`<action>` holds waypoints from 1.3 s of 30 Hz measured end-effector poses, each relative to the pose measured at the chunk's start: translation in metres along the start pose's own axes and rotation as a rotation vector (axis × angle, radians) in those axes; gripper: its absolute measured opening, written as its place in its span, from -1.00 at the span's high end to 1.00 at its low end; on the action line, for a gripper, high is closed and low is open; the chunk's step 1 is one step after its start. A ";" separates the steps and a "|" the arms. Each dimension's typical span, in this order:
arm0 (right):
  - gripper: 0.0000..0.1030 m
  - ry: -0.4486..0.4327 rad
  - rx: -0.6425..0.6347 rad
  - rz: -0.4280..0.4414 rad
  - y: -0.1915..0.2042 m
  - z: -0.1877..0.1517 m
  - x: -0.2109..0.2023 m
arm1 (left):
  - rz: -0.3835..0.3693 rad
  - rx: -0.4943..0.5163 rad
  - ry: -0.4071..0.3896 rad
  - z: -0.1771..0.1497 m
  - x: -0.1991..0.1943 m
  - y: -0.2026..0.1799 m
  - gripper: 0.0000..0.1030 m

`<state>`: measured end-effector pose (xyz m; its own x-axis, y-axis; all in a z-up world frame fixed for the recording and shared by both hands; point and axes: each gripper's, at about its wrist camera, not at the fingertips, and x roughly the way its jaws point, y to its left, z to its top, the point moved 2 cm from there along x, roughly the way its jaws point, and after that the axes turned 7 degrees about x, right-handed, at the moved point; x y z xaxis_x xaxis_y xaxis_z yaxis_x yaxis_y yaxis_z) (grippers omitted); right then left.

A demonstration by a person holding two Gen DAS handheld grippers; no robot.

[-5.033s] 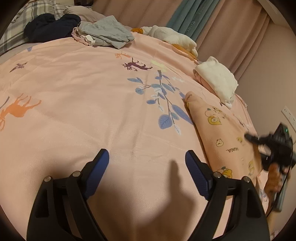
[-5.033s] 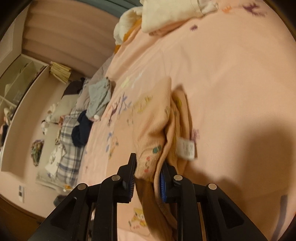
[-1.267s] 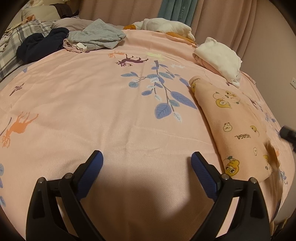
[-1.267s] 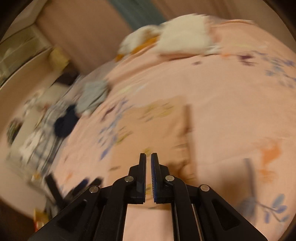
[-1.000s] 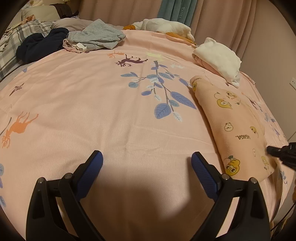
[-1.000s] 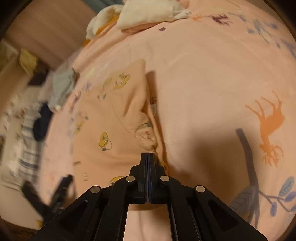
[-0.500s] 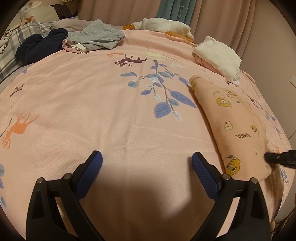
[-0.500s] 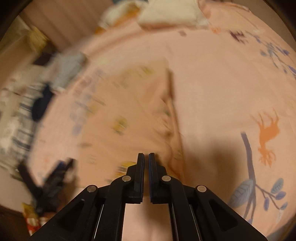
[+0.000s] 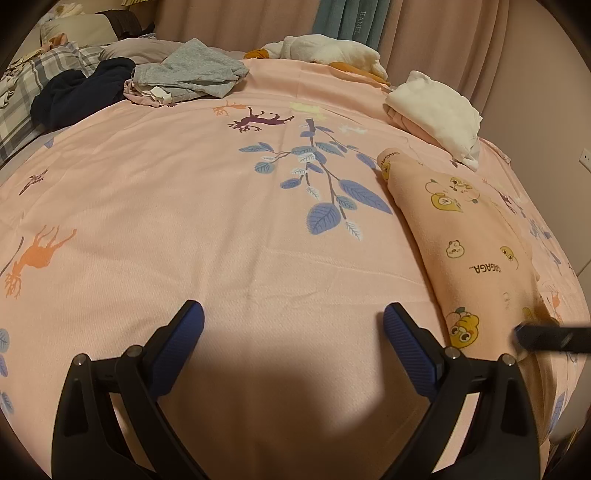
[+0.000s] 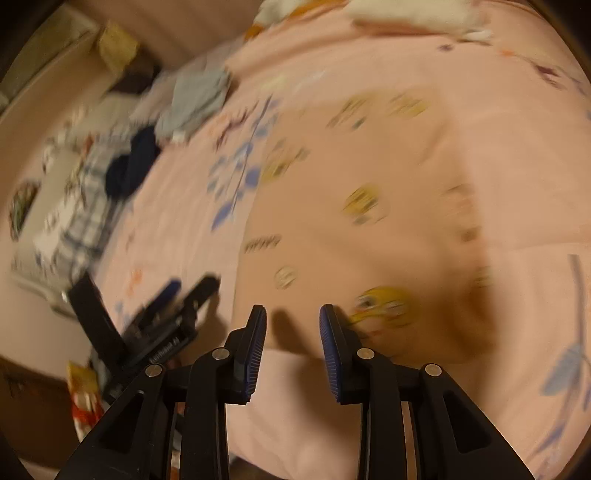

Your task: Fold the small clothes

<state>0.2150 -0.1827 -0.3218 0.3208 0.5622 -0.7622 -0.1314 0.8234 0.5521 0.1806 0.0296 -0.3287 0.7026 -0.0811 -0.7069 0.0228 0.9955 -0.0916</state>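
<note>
my right gripper has just been opening, nothing between its jaws; left gripper gapes empty. the peach garment lies on the bed, soft and light; i'd pinch its near hem.

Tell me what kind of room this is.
Most likely a bedroom: clothes lie on a bed with a pink printed sheet, a plaid pillow sits at its far end, and curtains hang behind it.
</note>
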 end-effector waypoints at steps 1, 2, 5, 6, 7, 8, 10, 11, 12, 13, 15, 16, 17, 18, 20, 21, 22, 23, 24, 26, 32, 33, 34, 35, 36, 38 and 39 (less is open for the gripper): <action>0.42 0.021 -0.025 -0.011 0.005 -0.003 0.008 | 0.000 0.000 0.000 0.000 0.000 0.000 -0.91; 0.42 0.042 -0.053 -0.037 0.008 -0.006 0.019 | 0.003 0.001 0.002 0.000 0.000 0.000 -0.91; 0.42 0.044 -0.072 -0.068 0.009 -0.011 0.016 | 0.005 0.002 0.003 0.000 0.000 -0.001 -0.91; 0.42 0.045 -0.059 -0.059 0.008 -0.011 0.011 | 0.005 0.002 0.003 0.000 0.000 -0.001 -0.91; 0.42 0.045 -0.042 -0.044 0.007 -0.009 0.006 | 0.004 0.002 0.002 0.000 -0.001 -0.001 -0.91; 0.42 0.034 -0.029 -0.028 0.005 -0.008 -0.002 | 0.003 0.001 0.001 0.000 -0.001 -0.001 -0.91; 0.42 0.003 -0.019 -0.030 0.000 -0.006 -0.013 | -0.010 -0.005 -0.003 0.000 -0.002 0.000 -0.93; 0.41 -0.021 -0.008 -0.033 -0.002 -0.004 -0.020 | -0.019 -0.009 -0.003 0.001 -0.002 0.000 -0.94; 0.31 -0.039 0.005 -0.028 -0.004 -0.002 -0.024 | -0.028 -0.014 0.002 0.002 -0.002 0.001 -0.95; 0.07 -0.061 0.022 -0.015 -0.007 0.000 -0.031 | -0.043 -0.031 0.005 0.004 -0.004 0.003 -0.95; -0.31 -0.120 0.061 0.003 -0.019 0.007 -0.044 | -0.101 -0.086 0.004 0.008 -0.007 0.006 -0.95; -0.50 -0.166 0.098 -0.002 -0.031 0.013 -0.056 | -0.157 -0.135 0.008 0.012 -0.007 0.008 -0.95; -0.56 -0.201 0.127 -0.009 -0.040 0.018 -0.063 | -0.236 -0.202 0.014 0.018 -0.006 0.009 -0.95; -0.65 -0.230 0.147 -0.007 -0.049 0.024 -0.067 | -0.288 -0.233 0.022 0.023 -0.005 0.008 -0.95; -0.69 -0.233 0.163 0.016 -0.066 0.037 -0.067 | -0.426 -0.265 0.055 0.040 0.002 -0.003 -0.95; -0.70 -0.210 0.175 0.024 -0.075 0.044 -0.063 | -0.471 -0.253 0.068 0.048 0.006 -0.011 -0.95; -0.70 -0.171 0.226 0.029 -0.091 0.053 -0.054 | -0.521 -0.222 0.093 0.060 0.015 -0.025 -0.95; -0.70 -0.147 0.263 0.040 -0.102 0.059 -0.049 | -0.538 -0.206 0.115 0.067 0.023 -0.034 -0.95; -0.70 -0.117 0.294 0.068 -0.109 0.064 -0.041 | -0.553 -0.193 0.144 0.073 0.032 -0.044 -0.95; -0.70 -0.015 0.329 0.207 -0.116 0.074 -0.013 | -0.616 -0.187 0.252 0.081 0.061 -0.067 -0.93; -0.41 -0.028 0.241 0.296 -0.095 0.090 0.017 | -0.605 -0.203 0.328 0.091 0.096 -0.097 -0.40; 0.12 -0.036 0.248 0.290 -0.096 0.091 0.021 | -0.536 -0.197 0.331 0.091 0.098 -0.097 0.16; 0.27 -0.034 0.267 0.274 -0.100 0.091 0.025 | -0.498 -0.181 0.330 0.091 0.099 -0.096 0.30; 0.31 -0.040 0.277 0.294 -0.103 0.089 0.025 | -0.490 -0.168 0.308 0.091 0.095 -0.098 0.35; 0.34 -0.055 0.263 0.299 -0.102 0.087 0.022 | -0.480 -0.155 0.286 0.091 0.090 -0.099 0.43; 0.34 -0.078 0.232 0.256 -0.094 0.086 0.010 | -0.443 -0.105 0.227 0.097 0.075 -0.104 0.50; 0.35 -0.087 0.210 0.228 -0.088 0.087 0.003 | -0.428 -0.088 0.203 0.101 0.065 -0.107 0.51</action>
<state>0.3094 -0.2600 -0.3435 0.3853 0.7142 -0.5844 -0.0152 0.6381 0.7698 0.2957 -0.0774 -0.2938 0.4897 -0.4996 -0.7145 0.2138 0.8633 -0.4571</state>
